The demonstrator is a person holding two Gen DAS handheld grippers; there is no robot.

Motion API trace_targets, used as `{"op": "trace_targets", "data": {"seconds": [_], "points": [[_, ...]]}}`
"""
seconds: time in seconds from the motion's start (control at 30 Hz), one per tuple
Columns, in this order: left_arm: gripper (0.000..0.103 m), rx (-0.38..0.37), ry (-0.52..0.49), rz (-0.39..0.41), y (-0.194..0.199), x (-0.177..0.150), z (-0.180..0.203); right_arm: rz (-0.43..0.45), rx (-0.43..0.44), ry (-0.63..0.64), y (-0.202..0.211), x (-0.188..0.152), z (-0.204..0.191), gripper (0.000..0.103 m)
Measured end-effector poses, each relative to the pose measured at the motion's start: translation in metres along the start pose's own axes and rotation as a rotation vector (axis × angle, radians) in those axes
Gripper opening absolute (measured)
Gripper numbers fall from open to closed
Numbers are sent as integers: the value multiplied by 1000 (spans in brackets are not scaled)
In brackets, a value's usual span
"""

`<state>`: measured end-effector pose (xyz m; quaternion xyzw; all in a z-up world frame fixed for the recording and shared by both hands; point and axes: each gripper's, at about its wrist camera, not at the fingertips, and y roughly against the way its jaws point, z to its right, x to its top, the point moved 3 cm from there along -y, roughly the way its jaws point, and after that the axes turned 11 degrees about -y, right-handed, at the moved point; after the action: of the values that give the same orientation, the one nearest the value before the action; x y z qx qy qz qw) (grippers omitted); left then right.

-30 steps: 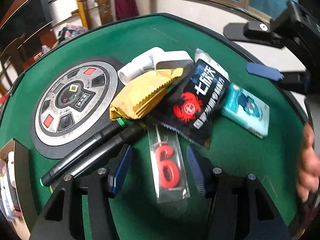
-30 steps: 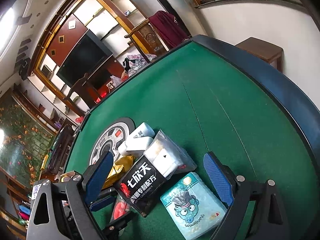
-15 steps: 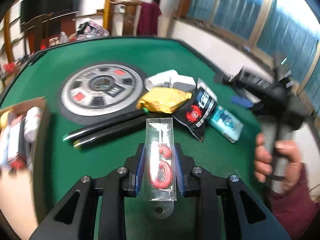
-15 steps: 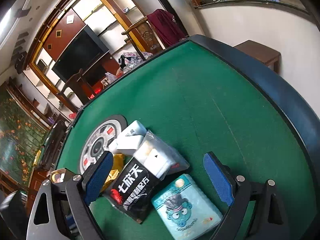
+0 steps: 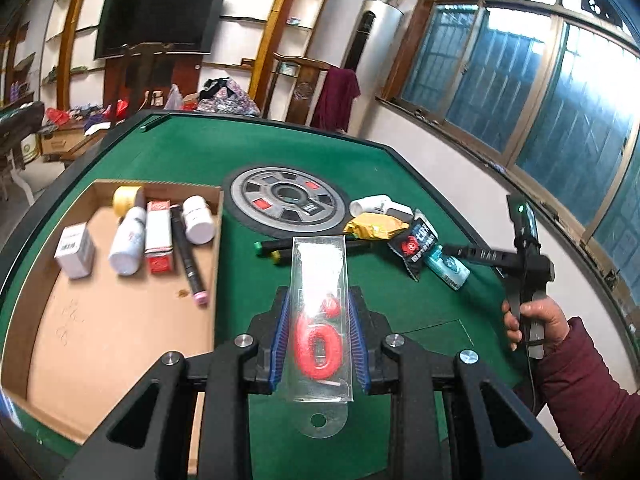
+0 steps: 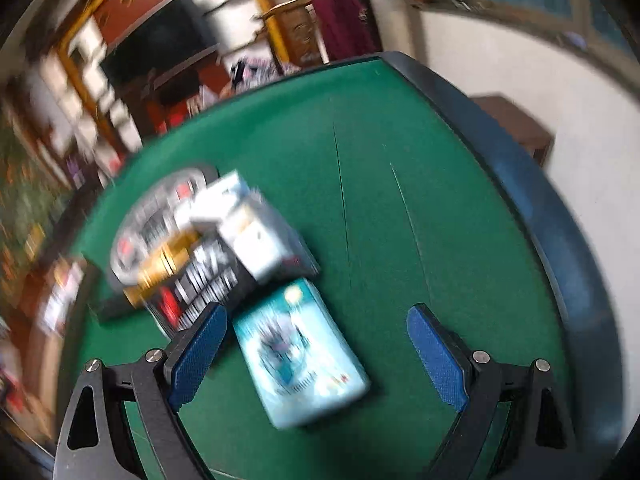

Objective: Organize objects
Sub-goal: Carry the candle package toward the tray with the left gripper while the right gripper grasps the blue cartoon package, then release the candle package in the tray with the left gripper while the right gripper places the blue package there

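My left gripper (image 5: pixel 318 334) is shut on a clear packet holding a red number-6 candle (image 5: pixel 319 342), lifted above the green table. A cardboard box (image 5: pixel 100 332) lies to its left with bottles, small cartons and a pen inside. My right gripper (image 6: pixel 316 350) stands open over a light-blue packet (image 6: pixel 298 354), which lies between its blue pads without touching them. Beyond it sit a black snack bag (image 6: pixel 200 280), a gold packet (image 6: pixel 164 264) and white boxes (image 6: pixel 244 220), all blurred. In the left wrist view the right gripper (image 5: pixel 476 254) is held by a hand.
A round grey dial panel (image 5: pixel 288 198) is set in the table's middle. Two dark pens (image 5: pixel 280 246) lie in front of it. The table's raised dark rim (image 6: pixel 540 216) runs along the right. A chair with a maroon cloth (image 5: pixel 336 96) stands behind the table.
My left gripper closed on the candle packet, lifted it and swung left, bringing the cardboard box into view. The right gripper rolled and now sits closer over the light-blue packet.
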<state>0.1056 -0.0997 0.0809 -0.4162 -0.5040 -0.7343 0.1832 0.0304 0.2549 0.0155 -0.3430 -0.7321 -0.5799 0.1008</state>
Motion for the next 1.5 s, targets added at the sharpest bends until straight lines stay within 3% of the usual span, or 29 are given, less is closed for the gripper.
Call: {"op": "trace_targets", "data": {"seconds": [0.17, 0.27, 0.33, 0.53, 0.77, 0.93, 1.1, 1.23, 1.5], "points": [[27, 10, 64, -21, 2, -13, -18, -60, -103, 193, -23, -17, -29, 92], [27, 22, 76, -15, 7, -16, -24, -53, -133, 251, -29, -22, -38, 81], [27, 27, 83, -10, 9, -18, -26, -60, -118, 251, -26, -23, -40, 54], [27, 26, 89, -1, 15, -21, -30, -55, -94, 242, -8, -41, -36, 50], [27, 41, 122, 25, 27, -25, -43, -94, 148, 104, 34, -59, -31, 50], [27, 56, 141, 39, 37, -29, -52, -134, 304, 72, 51, -67, -53, 50], [27, 102, 139, 62, 55, -29, -68, -178, 421, 94, 55, -73, -100, 50], [27, 159, 129, 49, 64, -26, -86, -226, 513, 127, 49, -78, -160, 50], [27, 266, 123, -55, 51, -23, -138, -333, 608, 170, 23, -95, -257, 51]]}}
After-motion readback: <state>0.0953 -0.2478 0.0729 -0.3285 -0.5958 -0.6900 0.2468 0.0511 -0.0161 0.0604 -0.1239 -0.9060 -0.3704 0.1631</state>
